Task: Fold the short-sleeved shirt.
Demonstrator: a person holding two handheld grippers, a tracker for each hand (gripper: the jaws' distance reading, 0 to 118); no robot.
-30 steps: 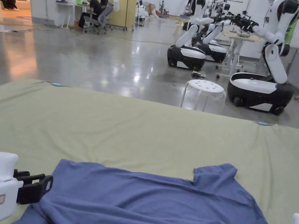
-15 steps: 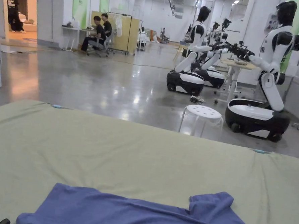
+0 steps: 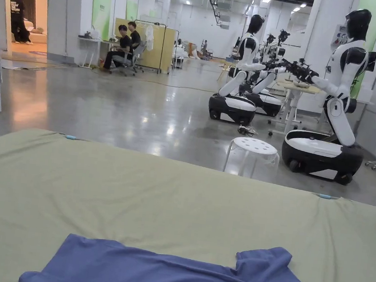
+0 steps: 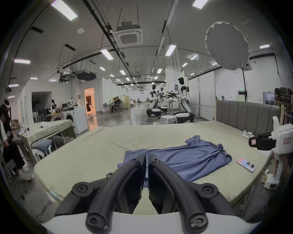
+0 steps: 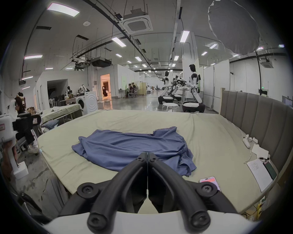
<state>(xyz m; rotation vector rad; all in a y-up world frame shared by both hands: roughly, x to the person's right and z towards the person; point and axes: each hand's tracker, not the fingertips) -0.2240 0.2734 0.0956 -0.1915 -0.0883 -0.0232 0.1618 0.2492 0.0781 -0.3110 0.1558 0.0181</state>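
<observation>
The blue short-sleeved shirt (image 3: pixel 176 273) lies spread on the green bed sheet (image 3: pixel 155 195) near its front edge. One sleeve (image 3: pixel 265 258) sticks up at the far right, and the right end is bunched (image 5: pixel 183 158). My left gripper (image 4: pixel 146 156) hangs shut and empty in front of the shirt's left end (image 4: pixel 136 154), off the cloth. My right gripper (image 5: pixel 147 154) is shut and empty too, held back from the shirt's front edge. From the left gripper view the right gripper (image 4: pixel 253 141) shows at the far right, above the bed's right side.
A phone (image 5: pixel 209 180) lies on the sheet by the shirt's right end. A paper sheet (image 5: pixel 258 172), a second phone and a white controller (image 5: pixel 246 140) sit by the grey headboard (image 5: pixel 253 114). A white stool (image 3: pixel 252 148) and wheeled humanoid robots (image 3: pixel 326 151) stand beyond the bed.
The head camera has tilted up, so the shirt sits lower in the picture. Both grippers, at the shirt's two ends a second ago, have dropped out of the bottom of the head picture.
</observation>
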